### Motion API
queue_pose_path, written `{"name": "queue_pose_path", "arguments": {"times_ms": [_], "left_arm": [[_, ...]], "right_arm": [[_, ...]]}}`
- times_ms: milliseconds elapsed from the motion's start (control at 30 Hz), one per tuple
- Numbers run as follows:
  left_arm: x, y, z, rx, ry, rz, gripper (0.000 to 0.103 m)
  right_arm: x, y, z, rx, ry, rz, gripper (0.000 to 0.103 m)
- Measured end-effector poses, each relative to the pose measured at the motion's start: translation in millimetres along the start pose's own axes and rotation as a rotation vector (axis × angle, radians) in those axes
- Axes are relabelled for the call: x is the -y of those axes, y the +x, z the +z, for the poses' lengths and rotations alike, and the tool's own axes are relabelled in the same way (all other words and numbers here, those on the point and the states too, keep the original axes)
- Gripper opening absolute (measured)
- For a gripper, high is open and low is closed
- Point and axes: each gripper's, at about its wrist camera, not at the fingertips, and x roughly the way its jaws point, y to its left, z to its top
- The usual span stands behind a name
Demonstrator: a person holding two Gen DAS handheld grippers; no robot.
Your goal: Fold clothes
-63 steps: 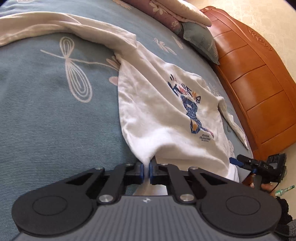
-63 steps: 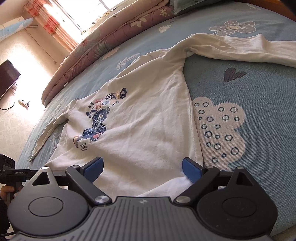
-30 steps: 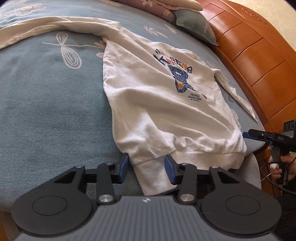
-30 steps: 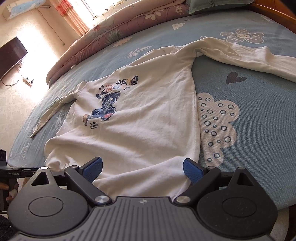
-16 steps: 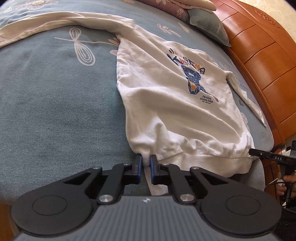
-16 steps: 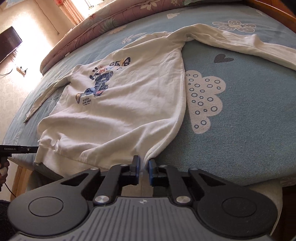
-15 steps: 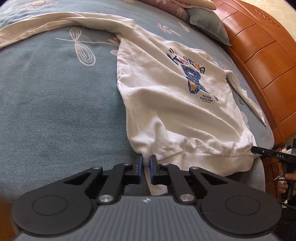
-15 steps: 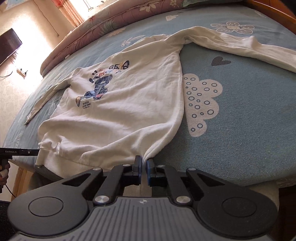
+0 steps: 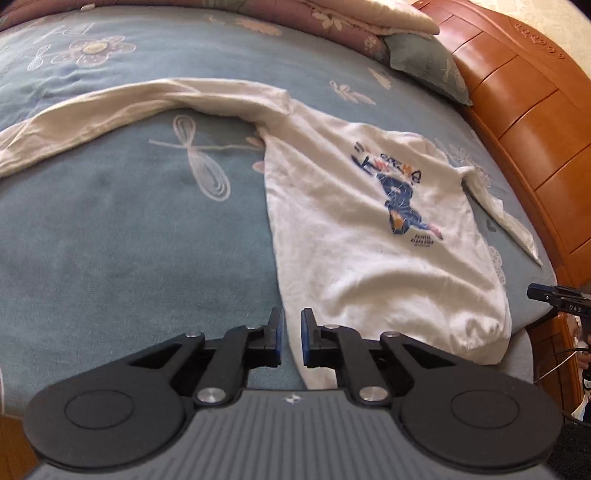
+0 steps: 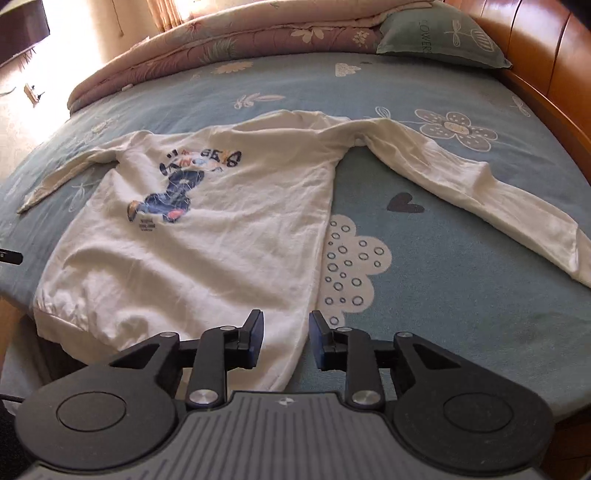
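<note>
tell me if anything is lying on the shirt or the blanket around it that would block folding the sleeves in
Nothing visible does. The white shirt lies flat on the blue blanket with both sleeves spread out and nothing on top. The pillow and rolled quilt sit well beyond the collar. The left gripper and right gripper are at the hem corners.

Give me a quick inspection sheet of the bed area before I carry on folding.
Surface: blue patterned sheet, lying flat.
Job's things: white shirt spread print-up, both sleeves out, hem at the near edge.
Clutter: nothing seen.
Grippers: left claw shut at the hem corner, grip unclear; right claw opening, hem between its pads, not pinched.
Cables: one thin cable beside the bed.
Surroundings: pillow, folded quilt, wooden headboard.
</note>
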Motion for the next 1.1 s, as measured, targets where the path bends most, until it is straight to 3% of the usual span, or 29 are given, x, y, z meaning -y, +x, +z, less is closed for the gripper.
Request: {"name": "queue_pose_path", "arguments": {"times_ms": [67, 267, 367, 400, 533, 633, 700, 800, 867, 900, 1000, 1033, 1100], "left_arm": [[15.9, 17.3, 11.1, 0.005, 0.059, -0.032, 0.011], [45.3, 87.2, 21.1, -0.012, 0.154, -0.06, 0.012], [39.5, 106.4, 23.0, -0.024, 0.138, -0.03, 0.012], [34.3, 106.4, 23.3, -0.012, 0.127, -0.039, 0.016], [13.5, 100.7, 31.5, 0.001, 0.114, 0.015, 0.011], [7.5, 100.8, 47.0, -0.022, 0.088, 0.021, 0.01], [17.5, 99.6, 59.2, -0.014, 0.129, -0.001, 0.013], [40.4, 101.7, 78.5, 0.032, 0.192, -0.103, 0.02], [53.9, 117.0, 92.7, 0.033, 0.217, -0.151, 0.027], [58.5, 129.7, 100.8, 0.021, 0.224, -0.162, 0.028], [58.3, 173.9, 121.0, -0.028, 0.191, -0.132, 0.027], [55.1, 183.8, 126.4, -0.014, 0.181, -0.109, 0.021], [47.6, 190.9, 138.9, 0.041, 0.163, -0.069, 0.021]], "right_arm": [[-17.2, 13.4, 8.9, 0.01, -0.024, 0.047, 0.044], [-57.6, 84.5, 39.5, 0.02, -0.074, 0.112, 0.045], [-66.2, 120.0, 57.7, 0.022, -0.079, 0.082, 0.046], [-66.3, 131.0, 60.6, 0.015, -0.087, 0.063, 0.047], [-53.5, 162.1, 71.6, 0.053, -0.113, -0.014, 0.048], [-40.4, 176.7, 95.0, 0.077, -0.093, -0.075, 0.049], [-35.9, 183.0, 112.4, 0.073, -0.077, -0.108, 0.05], [-43.7, 175.6, 129.1, 0.062, -0.105, -0.089, 0.058], [-52.8, 173.0, 133.1, 0.086, -0.146, -0.038, 0.076], [-55.2, 177.8, 135.9, 0.075, -0.154, -0.023, 0.076], [-53.3, 203.2, 143.1, 0.043, -0.165, -0.036, 0.076], [-49.9, 212.6, 145.5, 0.032, -0.16, -0.06, 0.076], [-40.7, 222.2, 154.1, 0.052, -0.149, -0.089, 0.076]]}}
